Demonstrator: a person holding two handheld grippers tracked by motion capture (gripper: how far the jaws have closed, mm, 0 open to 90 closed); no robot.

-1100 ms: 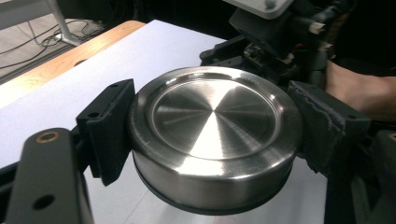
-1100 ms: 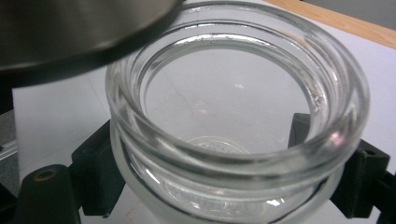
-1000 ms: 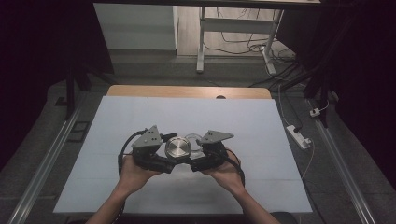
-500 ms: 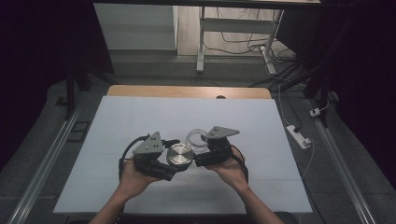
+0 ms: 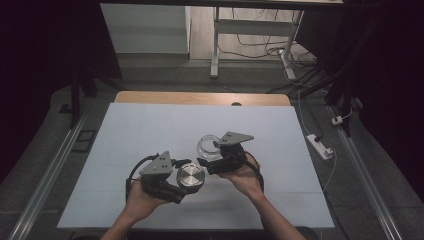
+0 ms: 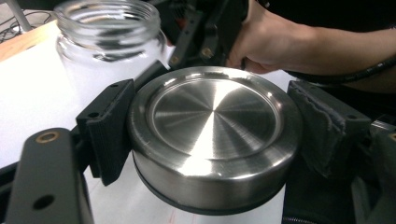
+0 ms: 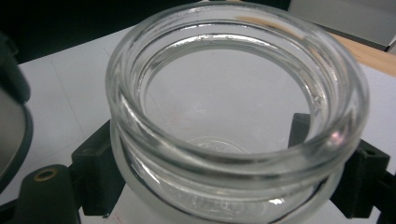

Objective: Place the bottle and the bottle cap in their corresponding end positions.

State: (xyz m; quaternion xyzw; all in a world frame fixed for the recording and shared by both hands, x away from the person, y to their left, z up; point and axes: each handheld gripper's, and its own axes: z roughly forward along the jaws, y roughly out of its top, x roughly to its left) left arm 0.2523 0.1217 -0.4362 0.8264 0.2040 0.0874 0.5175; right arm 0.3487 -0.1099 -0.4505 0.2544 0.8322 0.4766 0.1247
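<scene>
A round brushed-steel lid sits between the black jaws of my left gripper, which is shut on its rim and holds it a little above the white table. My right gripper is shut on a clear, empty glass jar, mouth up, its pads pressing the body below the threaded neck. The lid is apart from the jar, lower left of it in the high view. In the left gripper view the jar stands behind the lid, with the right hand beside it.
The white mat covers a wooden table. A white power strip lies on the floor at the right. Table legs and cables stand beyond the far edge. Metal rails run along both sides.
The lid has come off the jar. My left gripper has carried it down and left, toward the near edge, while the right gripper keeps the jar almost still.
</scene>
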